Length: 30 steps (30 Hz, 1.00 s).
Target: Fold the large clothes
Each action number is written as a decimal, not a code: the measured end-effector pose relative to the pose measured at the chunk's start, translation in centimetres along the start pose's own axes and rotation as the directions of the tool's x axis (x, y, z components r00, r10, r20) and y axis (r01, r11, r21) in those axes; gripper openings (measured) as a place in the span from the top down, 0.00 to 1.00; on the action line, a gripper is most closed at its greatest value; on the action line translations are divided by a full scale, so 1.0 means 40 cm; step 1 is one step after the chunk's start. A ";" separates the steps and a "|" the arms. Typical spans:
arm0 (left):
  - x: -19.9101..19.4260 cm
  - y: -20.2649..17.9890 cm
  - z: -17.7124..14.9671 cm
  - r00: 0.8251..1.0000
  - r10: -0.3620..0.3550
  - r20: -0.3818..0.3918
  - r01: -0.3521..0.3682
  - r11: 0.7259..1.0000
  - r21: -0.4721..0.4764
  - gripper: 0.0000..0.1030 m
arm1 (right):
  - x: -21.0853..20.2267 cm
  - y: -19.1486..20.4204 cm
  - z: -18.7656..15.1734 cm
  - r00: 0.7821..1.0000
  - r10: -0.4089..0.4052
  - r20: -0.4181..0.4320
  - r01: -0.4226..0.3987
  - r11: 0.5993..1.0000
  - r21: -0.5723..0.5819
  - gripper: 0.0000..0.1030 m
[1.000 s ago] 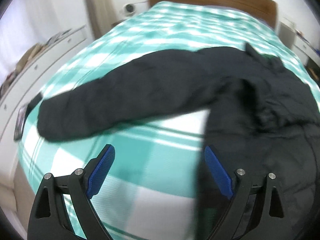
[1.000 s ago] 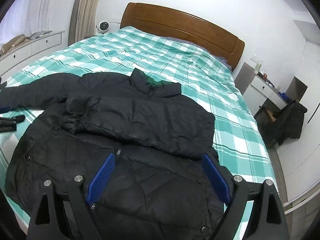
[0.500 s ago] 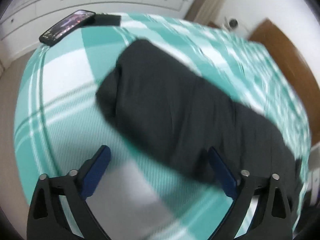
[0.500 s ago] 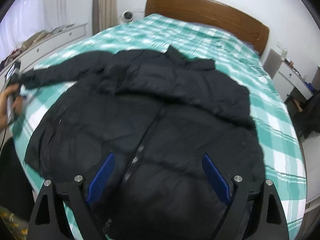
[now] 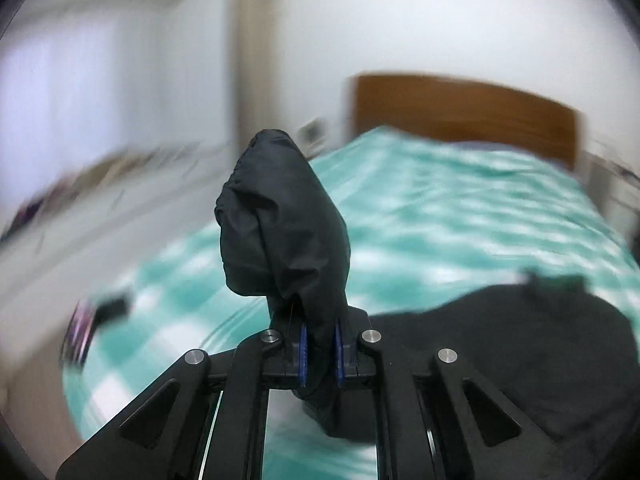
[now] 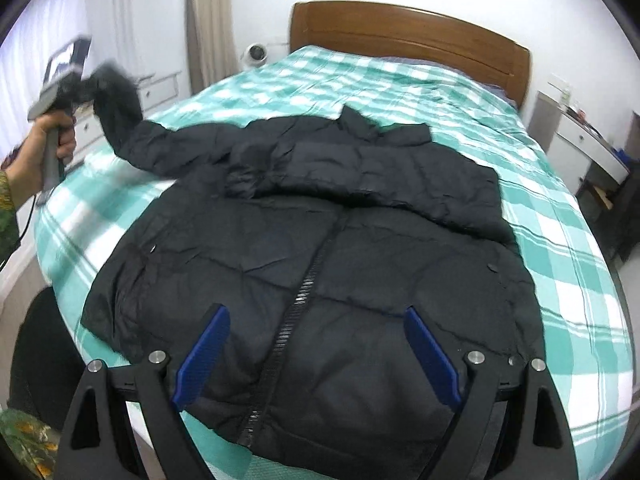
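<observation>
On the teal checked bed (image 6: 560,240) a black puffer jacket (image 6: 320,264) lies front up, zipper closed. The left tongs (image 5: 320,354) pinch its sleeve cuff (image 5: 280,216), raised clear of the bed. The right tongs (image 6: 316,356) hang spread above the hem.

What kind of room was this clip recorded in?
A bedroom, most likely: a bed with a checked teal cover and wooden headboard fills the view, with white drawers beside it.

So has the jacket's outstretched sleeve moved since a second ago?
Yes. The sleeve end, flat on the checked bedspread before, is now lifted above it, clamped in the left tongs.
</observation>
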<state>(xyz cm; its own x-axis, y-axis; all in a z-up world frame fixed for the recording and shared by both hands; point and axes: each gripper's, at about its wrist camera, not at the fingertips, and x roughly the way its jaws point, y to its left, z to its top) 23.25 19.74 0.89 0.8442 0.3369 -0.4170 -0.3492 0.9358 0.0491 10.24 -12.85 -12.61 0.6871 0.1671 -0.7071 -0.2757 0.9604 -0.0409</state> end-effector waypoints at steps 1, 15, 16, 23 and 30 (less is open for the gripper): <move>-0.042 -0.081 0.021 0.997 -0.067 0.029 0.065 0.996 0.055 0.92 | -0.003 -0.013 -0.003 1.000 -0.003 0.003 0.003 1.000 0.015 0.12; -0.181 -0.719 -0.347 0.849 -0.419 -0.323 0.516 0.792 0.327 0.16 | -0.067 -0.246 -0.050 0.996 -0.091 0.025 0.082 0.970 0.230 0.12; -0.189 -0.713 -0.374 0.837 -0.415 -0.356 0.528 0.784 0.326 0.16 | -0.063 -0.268 -0.044 0.996 -0.083 0.024 0.075 0.967 0.243 0.12; -0.216 -0.491 -0.394 0.839 -0.406 -0.362 0.497 0.842 0.209 0.15 | 0.090 -0.356 0.087 0.973 0.230 0.033 -0.225 0.894 0.387 0.11; -0.168 -0.288 -0.413 0.870 -0.331 -0.365 0.389 0.916 0.096 0.15 | 0.399 -0.320 0.235 0.939 0.344 -0.032 -0.288 0.831 0.475 0.24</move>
<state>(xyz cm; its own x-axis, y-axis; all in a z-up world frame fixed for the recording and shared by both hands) 14.91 4.97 -11.86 0.7016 -0.0551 -0.7105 0.0476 0.9984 -0.0305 31.06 -20.38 -16.75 0.5285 0.4799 -0.7003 -0.1078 0.8562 0.5053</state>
